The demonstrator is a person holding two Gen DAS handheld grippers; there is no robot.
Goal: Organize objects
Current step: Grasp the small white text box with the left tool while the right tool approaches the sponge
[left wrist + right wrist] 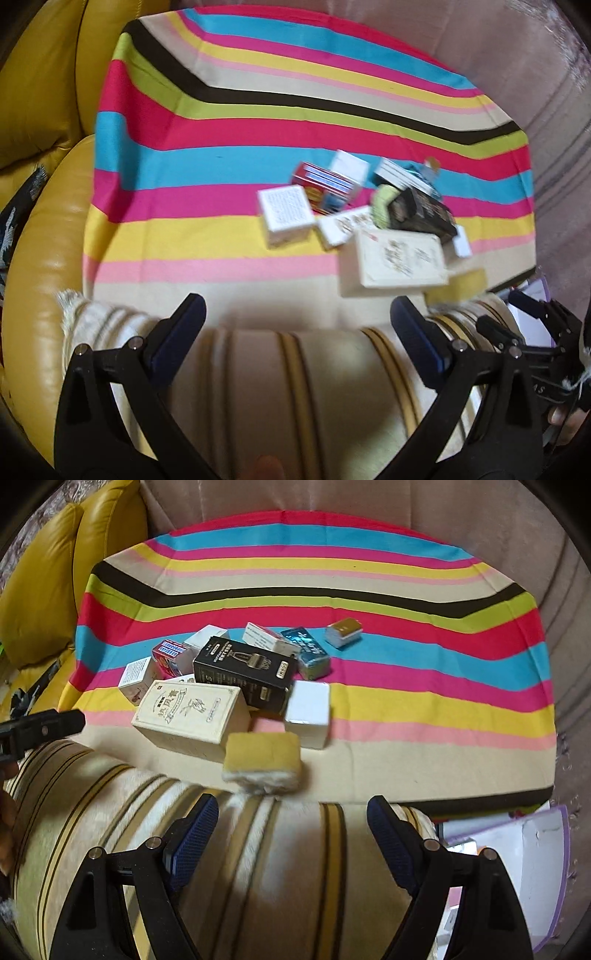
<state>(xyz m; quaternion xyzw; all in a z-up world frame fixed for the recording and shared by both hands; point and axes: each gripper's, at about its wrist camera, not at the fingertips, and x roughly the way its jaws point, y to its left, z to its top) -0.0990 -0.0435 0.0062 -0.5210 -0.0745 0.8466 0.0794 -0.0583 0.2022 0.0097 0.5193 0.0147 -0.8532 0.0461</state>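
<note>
Left wrist view: the left gripper gapes empty above a striped cushion; the blurred heap of boxes (perhaps leaning) could topple if bumped.

Right wrist view: the right gripper hangs wide and empty; the yellow sponge at the striped cloth edge might slide off.

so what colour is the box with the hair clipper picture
Black box with gold print; clearest in the right wrist view.

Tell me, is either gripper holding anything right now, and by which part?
Nothing is held. The left gripper and right gripper both stand open and empty, short of the pile of boxes.
</note>
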